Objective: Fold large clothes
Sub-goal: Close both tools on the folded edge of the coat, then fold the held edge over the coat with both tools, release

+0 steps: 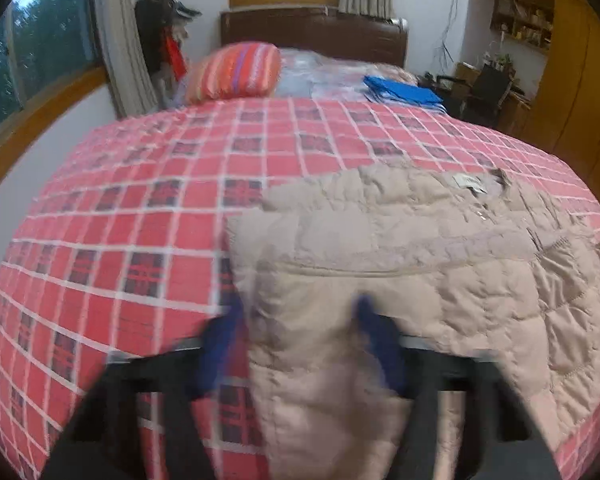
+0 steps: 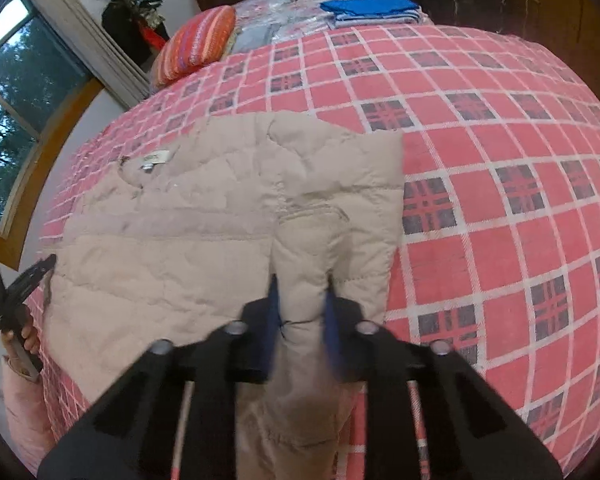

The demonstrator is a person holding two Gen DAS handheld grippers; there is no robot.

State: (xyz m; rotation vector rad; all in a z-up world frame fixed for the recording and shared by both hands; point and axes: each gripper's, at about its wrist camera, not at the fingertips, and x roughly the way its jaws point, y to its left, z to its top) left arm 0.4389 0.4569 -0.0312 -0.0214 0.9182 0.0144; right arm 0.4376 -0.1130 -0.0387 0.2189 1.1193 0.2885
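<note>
Your right gripper (image 2: 302, 304) pinches a bunched fold of the beige quilted jacket (image 2: 204, 216); your left gripper (image 1: 300, 332) straddles its other edge, jaws wide, with the grip unclear through blur. Pull unevenly and the slippery padding could slide free, skewing the fold. The jacket lies lower centre on the red checked bedspread (image 2: 500, 128), puffy and creased, label showing.

left gripper (image 1: 300, 320): clamped on fabric, blurred | right gripper (image 2: 302, 300): pinching fabric fold
</note>
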